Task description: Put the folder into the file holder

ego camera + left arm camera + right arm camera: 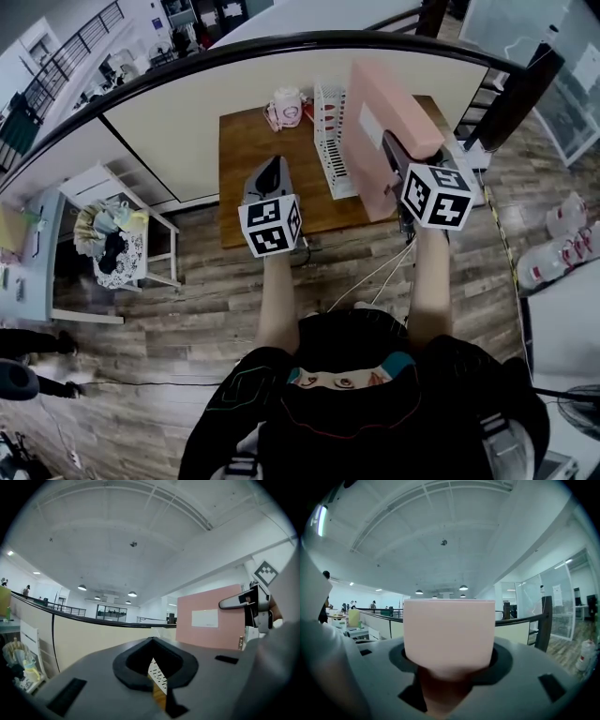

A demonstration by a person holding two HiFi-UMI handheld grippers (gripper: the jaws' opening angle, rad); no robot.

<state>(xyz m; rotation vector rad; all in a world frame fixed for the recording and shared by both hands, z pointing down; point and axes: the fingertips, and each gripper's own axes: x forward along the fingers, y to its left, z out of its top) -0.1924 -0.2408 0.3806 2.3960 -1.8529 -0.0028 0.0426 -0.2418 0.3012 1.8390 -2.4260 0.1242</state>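
Upper centre of frame | folder [380, 117] upright, clamped in right gripper [449, 679], just right of holder [329, 141] | left gripper [157, 686] closed, empty | risk: folder's edge snags a divider, tipping holder.

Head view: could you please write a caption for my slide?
Right gripper holds pink box folder upright beside white perforated file holder.

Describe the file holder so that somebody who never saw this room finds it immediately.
Find the brown wooden table against the curved cream wall. Near its middle stands the file holder, just left of the pink folder that the right gripper grips. It alone is white, with rows of small slots; the item at the far edge is smaller, pink and white.
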